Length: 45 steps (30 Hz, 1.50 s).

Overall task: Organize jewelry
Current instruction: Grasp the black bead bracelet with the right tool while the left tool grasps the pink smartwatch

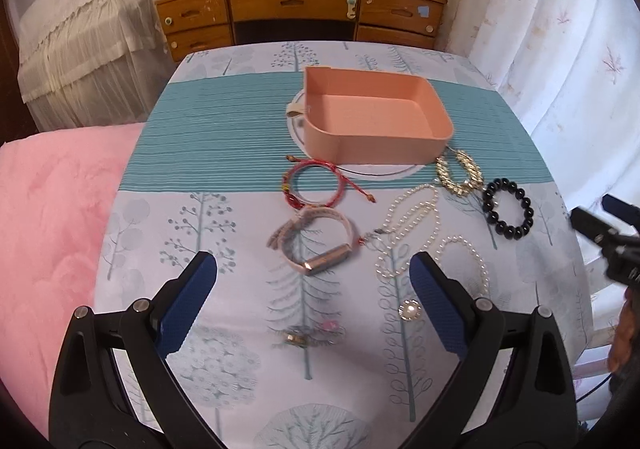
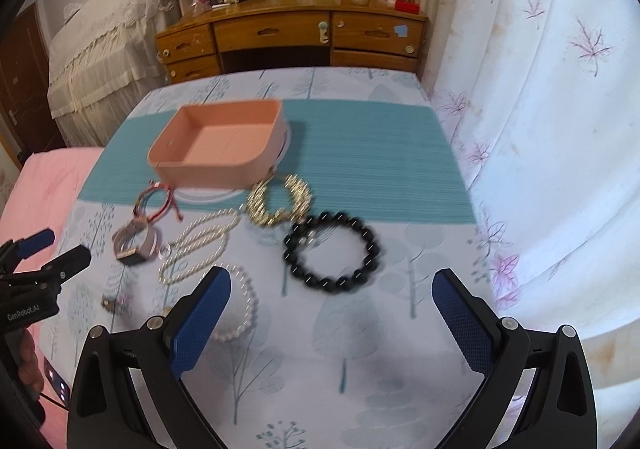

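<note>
We see the left hand-held gripper (image 1: 314, 289) spread wide and empty above the surface (image 1: 224, 209), the pink band (image 1: 316, 245) just beyond its fingertips; the right hand-held gripper (image 2: 332, 305) is likewise wide and empty, the black bead bracelet (image 2: 332, 253) just ahead; the pink tray (image 1: 372, 117) sits farther off, holding nothing; gold bracelet (image 1: 460, 173), pearl strands (image 1: 408, 225) and red cord bracelet (image 1: 316, 185) lie between.
</note>
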Tool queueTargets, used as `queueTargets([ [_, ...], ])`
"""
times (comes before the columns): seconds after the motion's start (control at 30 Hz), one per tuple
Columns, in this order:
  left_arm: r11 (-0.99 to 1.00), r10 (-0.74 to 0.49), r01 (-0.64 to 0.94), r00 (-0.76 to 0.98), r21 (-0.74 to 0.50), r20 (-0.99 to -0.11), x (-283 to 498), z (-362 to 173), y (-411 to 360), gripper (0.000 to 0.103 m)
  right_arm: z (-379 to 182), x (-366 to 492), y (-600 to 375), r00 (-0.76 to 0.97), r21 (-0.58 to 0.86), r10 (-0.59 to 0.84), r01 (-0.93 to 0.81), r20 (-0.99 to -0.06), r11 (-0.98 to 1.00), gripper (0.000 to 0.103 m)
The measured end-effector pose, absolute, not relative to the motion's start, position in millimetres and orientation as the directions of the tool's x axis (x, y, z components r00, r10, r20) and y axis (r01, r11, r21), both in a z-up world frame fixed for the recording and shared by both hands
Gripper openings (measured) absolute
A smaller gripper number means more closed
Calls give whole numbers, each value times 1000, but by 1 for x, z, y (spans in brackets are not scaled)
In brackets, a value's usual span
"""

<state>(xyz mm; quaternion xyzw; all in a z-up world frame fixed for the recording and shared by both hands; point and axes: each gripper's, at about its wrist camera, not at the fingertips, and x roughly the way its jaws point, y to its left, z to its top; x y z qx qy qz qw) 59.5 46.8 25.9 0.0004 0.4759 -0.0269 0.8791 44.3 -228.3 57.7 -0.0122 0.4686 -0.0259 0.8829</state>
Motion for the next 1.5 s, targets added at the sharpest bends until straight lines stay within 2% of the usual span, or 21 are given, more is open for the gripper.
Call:
queueTargets([
  [0.17,998,-32,62,544,3,-839,77,37,62,97,77,64,-256,553,-6,-28,42,-832,999,98],
  [0.33,992,1,105,537,68,-844,95,40,73,97,73,89,-281,496,48,8,68,-868,997,76],
  [0.47,989,-5,132,492,69,-871,112,25,84,95,55,106,-301,431,107,50,108,-901,988,72],
  [0.6,990,-27,139,422,36,-906,117,3,86,75,29,119,-321,372,156,88,156,-924,975,66],
  [0.73,988,-74,152,395,-14,-916,107,-12,79,75,2,128,-328,322,174,107,189,-941,966,58],
  [0.9,991,-86,127,355,-43,-931,101,-32,69,75,-29,137,-324,288,154,93,195,-953,969,50],
  [1.2,989,-142,3,311,-148,-940,103,-42,71,75,-54,143,-289,308,23,-20,133,-951,991,49],
  [1.37,982,-117,-105,301,-155,-946,112,-44,80,75,-58,144,-266,347,-83,-108,85,-932,993,26],
  [1.4,979,-117,-124,298,-160,-947,115,-45,82,74,-57,144,-265,352,-79,-101,76,-930,994,15],
  [1.43,978,-110,-137,297,-157,-949,118,-46,83,73,-58,144,-262,355,-81,-101,72,-929,994,15],
  [1.5,981,-66,-157,284,-114,-957,124,-50,83,59,-57,143,-263,357,-70,-91,72,-930,995,15],
])
